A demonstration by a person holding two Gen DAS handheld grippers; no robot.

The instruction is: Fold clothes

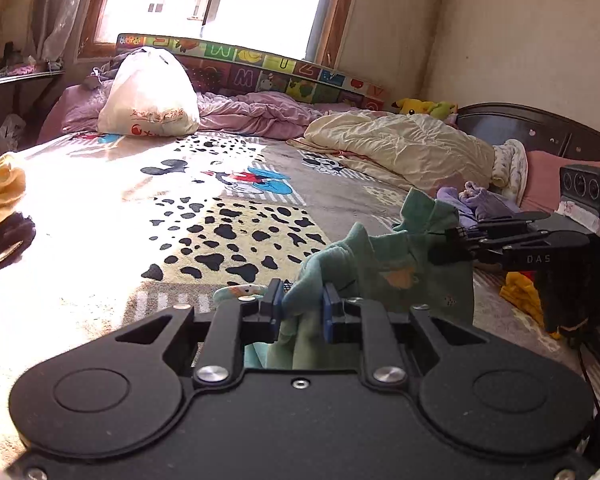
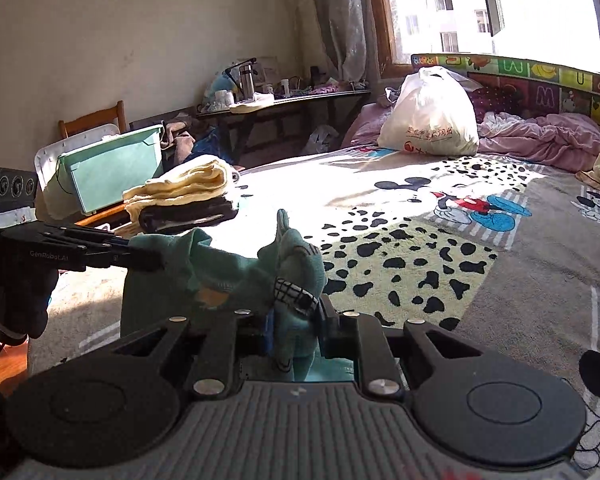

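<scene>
The left tool [image 1: 302, 306] is clenched on a bunched edge of a teal green garment [image 1: 384, 264], its blue pads [image 1: 329, 312] pinched nearly together with only the cloth between them; the right tool [image 2: 296, 320] is likewise clamped tight on another gathered part of the same garment [image 2: 236, 276], where a small checked patch [image 2: 294, 290] shows just above the fingers. The garment hangs stretched between the two tools, lifted above the bed [image 1: 100, 208], with its lower cloth drooping down between them; in the left wrist view the right tool [image 1: 454, 246] bites the garment's far edge, and in the right wrist view the left tool [image 2: 146, 258] does the same from the other side. On the cartoon-mouse bedsheet [image 2: 440, 240] a folded stack of cream and dark clothes [image 2: 188, 200] sits near the bed's edge; a white plastic bag [image 2: 430, 120] stands further back by the window.
</scene>
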